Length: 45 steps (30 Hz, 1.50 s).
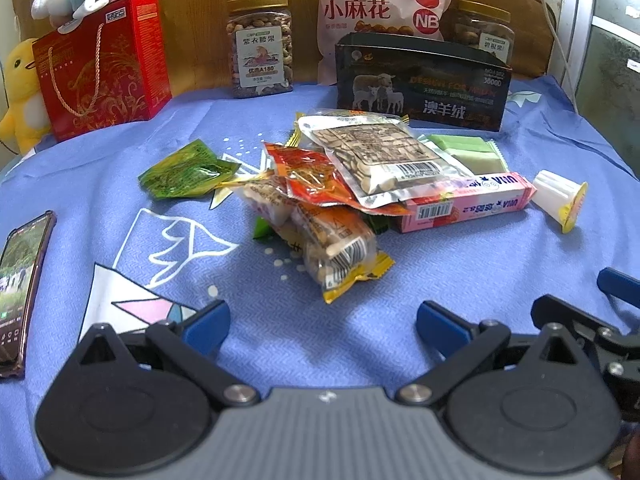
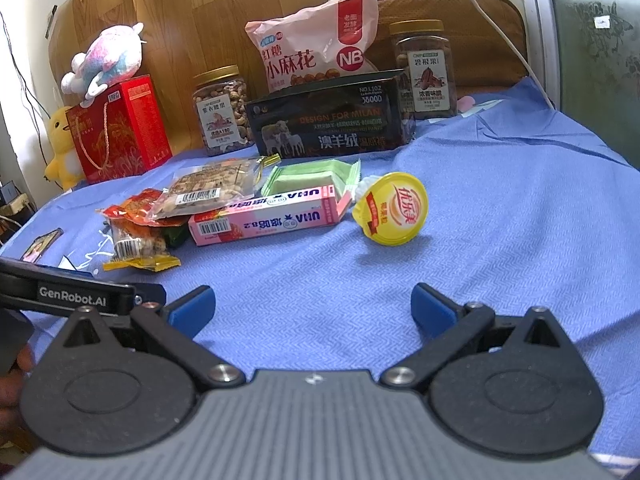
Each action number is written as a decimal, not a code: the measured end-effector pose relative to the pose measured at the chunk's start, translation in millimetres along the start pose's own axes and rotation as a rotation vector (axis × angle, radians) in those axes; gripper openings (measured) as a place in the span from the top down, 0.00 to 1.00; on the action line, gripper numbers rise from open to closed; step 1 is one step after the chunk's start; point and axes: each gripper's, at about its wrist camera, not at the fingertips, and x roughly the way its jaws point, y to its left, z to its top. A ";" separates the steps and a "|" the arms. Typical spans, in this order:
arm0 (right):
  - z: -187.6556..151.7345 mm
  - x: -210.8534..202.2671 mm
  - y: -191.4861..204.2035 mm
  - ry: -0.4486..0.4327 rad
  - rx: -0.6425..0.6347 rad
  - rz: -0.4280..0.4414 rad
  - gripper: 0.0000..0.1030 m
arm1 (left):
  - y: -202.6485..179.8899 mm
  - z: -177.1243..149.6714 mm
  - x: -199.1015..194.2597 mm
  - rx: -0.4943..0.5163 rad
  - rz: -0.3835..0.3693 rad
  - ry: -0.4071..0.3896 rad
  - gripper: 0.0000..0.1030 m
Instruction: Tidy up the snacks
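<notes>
A heap of loose snacks is seen on a blue patterned cloth [image 2: 500, 208], with the black open-topped box [image 1: 420, 80] printed "DESIGN FOR MILAN" and "3800D" taken as landmark. Just in front of that box, a clear packet of seeds [image 1: 384, 160] is laid label-up, its barcode end turned toward the cameras; a green wafer pack [image 1: 468, 152] is tucked beside it. Nearer still, a pink "UHA" carton [image 1: 464, 202] is laid flat, its long axis running across the left-wrist view, its print upside down. At the carton's right end a jelly cup [image 2: 390, 208] is tipped on its side, its yellow lid faced toward the right wrist camera. A red-orange packet [image 1: 316, 178], a yellow-edged nut packet [image 1: 340, 256] and a green packet [image 1: 188, 170] are spread to the box's front left. Behind the box a pink bag [image 2: 316, 52] marked "NB" is propped upright, flanked by 2 gold-lidded nut jars [image 1: 260, 48] [image 2: 425, 68]. A red gift box [image 1: 100, 68] is stood far to the box's left; a phone [image 1: 20, 292] is lying at the cloth's left edge. The left gripper [image 1: 322, 326] and right gripper [image 2: 312, 306], one arm marked "GenRobot.AI", are held low before the heap, fingers spread apart with nothing between them.
</notes>
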 end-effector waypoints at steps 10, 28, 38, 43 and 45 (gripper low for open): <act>2.5 1.1 12.7 -0.006 -0.035 0.006 0.00 | 17.1 0.1 -10.2 -0.015 -0.061 -0.012 0.00; 7.1 4.3 59.0 -0.065 -0.174 0.042 0.00 | 64.3 3.1 -21.0 -0.077 -0.067 -0.067 0.00; 8.2 8.3 74.4 -0.066 -0.217 0.050 0.00 | 81.4 5.1 -17.1 -0.111 -0.062 -0.067 0.00; 9.1 8.8 79.0 -0.068 -0.232 0.065 0.00 | 89.0 7.3 -15.0 -0.111 -0.060 -0.068 0.01; 10.1 9.9 81.2 -0.064 -0.239 0.078 0.00 | 99.2 10.1 -16.5 -0.135 -0.062 -0.075 0.01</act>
